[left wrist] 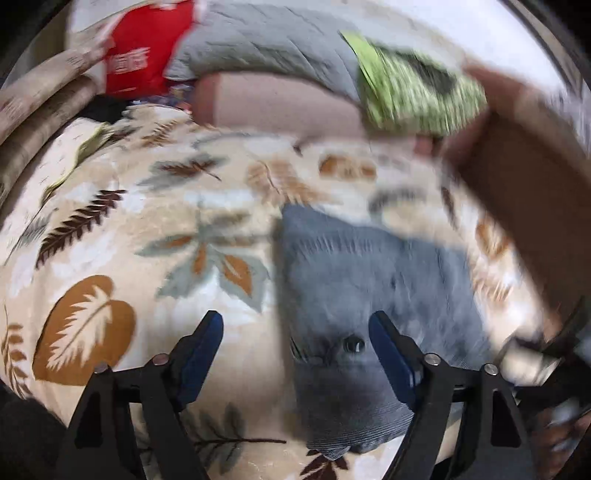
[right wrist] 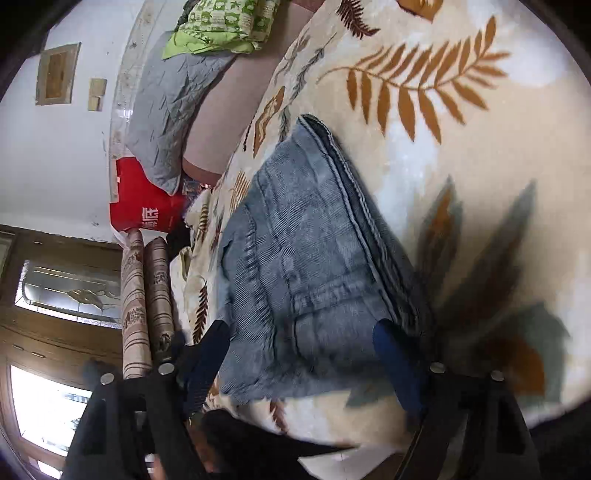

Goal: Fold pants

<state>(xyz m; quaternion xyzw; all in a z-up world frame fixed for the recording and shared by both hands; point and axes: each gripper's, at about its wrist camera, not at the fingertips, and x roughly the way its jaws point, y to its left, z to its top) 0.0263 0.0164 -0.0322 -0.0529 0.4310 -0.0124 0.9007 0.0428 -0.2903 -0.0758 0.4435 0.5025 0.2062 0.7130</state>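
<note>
On leaf-print blanket (right wrist: 480, 155), folded pants (right wrist: 306, 258), both hand-held grippers gaping.

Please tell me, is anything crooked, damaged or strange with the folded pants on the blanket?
Nothing stands out. The blue pants lie folded in a compact stack on the leaf-print blanket, with no visible tear or stain. Both grippers are open above them.

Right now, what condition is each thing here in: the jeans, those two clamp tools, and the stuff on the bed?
Jeans: folded into a compact stack, lying flat on the blanket.
Left gripper: open, holding nothing.
Right gripper: open, over the jeans, gripping nothing.
Leaf-print blanket: spread out.
Green cloth: bunched up.
Grey quilt: crumpled.
</note>
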